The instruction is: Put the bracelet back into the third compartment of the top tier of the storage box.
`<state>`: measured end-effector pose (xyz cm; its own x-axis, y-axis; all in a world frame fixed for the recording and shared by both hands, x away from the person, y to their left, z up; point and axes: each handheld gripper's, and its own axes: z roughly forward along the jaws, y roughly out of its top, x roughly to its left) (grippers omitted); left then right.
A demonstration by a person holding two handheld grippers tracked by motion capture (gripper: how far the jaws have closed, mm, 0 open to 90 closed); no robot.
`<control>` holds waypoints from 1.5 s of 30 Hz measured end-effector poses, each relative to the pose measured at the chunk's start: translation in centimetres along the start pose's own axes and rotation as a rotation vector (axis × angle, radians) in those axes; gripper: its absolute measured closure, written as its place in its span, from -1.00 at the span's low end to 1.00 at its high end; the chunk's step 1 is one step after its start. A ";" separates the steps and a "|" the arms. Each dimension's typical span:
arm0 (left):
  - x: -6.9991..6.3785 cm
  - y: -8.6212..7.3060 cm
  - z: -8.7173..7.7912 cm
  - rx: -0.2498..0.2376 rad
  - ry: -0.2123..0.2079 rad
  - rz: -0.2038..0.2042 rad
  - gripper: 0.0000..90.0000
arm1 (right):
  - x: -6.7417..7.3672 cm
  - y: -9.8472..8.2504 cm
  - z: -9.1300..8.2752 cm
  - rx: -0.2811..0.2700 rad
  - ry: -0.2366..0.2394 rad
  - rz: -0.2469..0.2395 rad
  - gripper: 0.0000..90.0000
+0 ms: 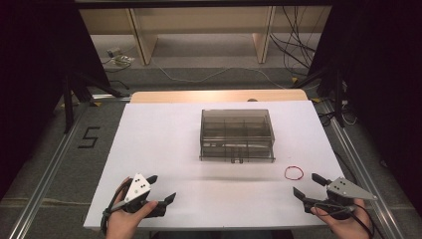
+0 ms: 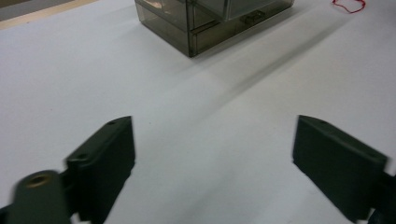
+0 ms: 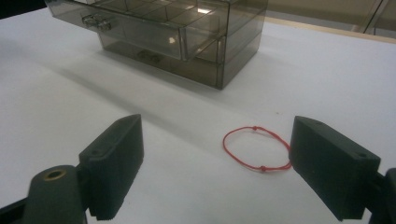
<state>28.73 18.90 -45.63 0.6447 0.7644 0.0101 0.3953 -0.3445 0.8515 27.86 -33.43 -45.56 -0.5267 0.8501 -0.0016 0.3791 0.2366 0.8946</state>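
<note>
worktop (image 1: 149,149): white sheet, bare near the front edge, which gives both hands room to start.
drawer box (image 1: 237,134): smoky clear plastic, mid-worktop, handles facing the person; drawers look pushed in.
red loop (image 1: 293,173): thin cord bracelet lying flat, just right of the box front, near the right tongs and well apart from the left.
left tongs (image 1: 162,188): jaws wide apart, nothing between them, held low at the front left corner.
right tongs (image 3: 215,163): jaws wide apart, nothing gripped; aimed at the loop, likely to pick it up.
likely aim: loop goes into a drawer.
</note>
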 end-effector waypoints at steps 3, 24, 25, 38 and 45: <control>0.1 -0.1 0.4 0.021 0.010 -0.006 -0.57 | -0.3 0.1 0.0 0.014 -0.007 -0.001 -0.56; 0.7 -0.1 1.2 0.028 0.020 -0.029 -0.64 | -6.3 2.4 7.0 0.247 -0.015 -0.018 0.23; 0.7 -0.1 1.2 0.027 0.019 -0.028 -0.64 | -6.3 2.4 7.4 0.255 -0.013 -0.026 0.26; 1.0 -0.1 1.3 0.015 0.026 -0.035 -0.65 | -6.8 1.7 9.2 0.332 0.000 -0.039 0.38; 1.1 -0.1 1.4 0.020 0.029 -0.035 -0.65 | -6.7 1.8 9.6 0.314 0.032 -0.049 0.37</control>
<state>30.27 19.03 -46.45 0.6111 0.7916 -0.0042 0.4303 -0.3277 0.8411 39.39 -34.20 -48.27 -0.5720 0.8200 -0.0229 0.5663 0.4150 0.7121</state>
